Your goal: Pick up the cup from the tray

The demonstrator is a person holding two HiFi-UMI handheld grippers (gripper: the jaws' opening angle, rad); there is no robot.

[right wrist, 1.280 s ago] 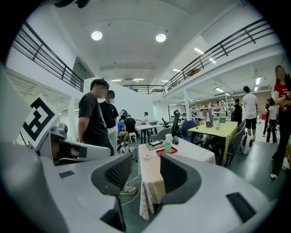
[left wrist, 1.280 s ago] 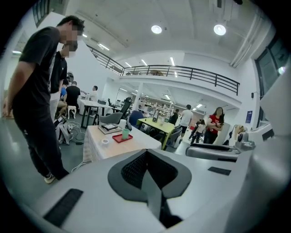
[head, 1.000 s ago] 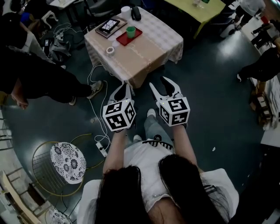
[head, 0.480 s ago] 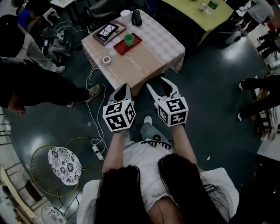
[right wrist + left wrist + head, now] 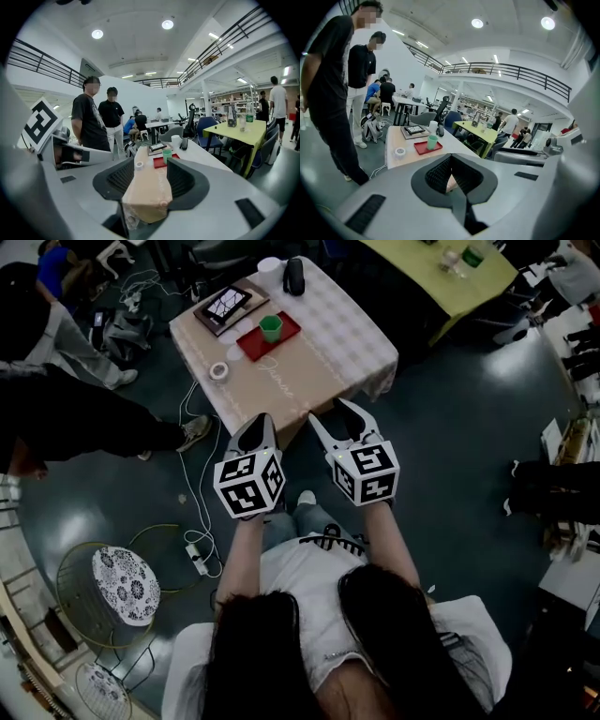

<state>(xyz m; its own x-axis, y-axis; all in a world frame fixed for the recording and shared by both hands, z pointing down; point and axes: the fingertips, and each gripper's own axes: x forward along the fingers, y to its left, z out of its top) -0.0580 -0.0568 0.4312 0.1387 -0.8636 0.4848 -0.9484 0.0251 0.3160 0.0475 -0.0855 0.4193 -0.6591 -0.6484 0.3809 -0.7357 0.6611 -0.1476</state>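
Green cup upright on red tray on the cloth-covered table, well ahead of both grippers. Left gripper jaws together, empty; right gripper jaws apart, nothing between

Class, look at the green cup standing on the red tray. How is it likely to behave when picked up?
The cup looks small and is likely plastic, so it is probably light and stiff. It stands upright, taller than wide, so a sideways nudge may tip it. Whether it holds anything cannot be seen, so lift it level.
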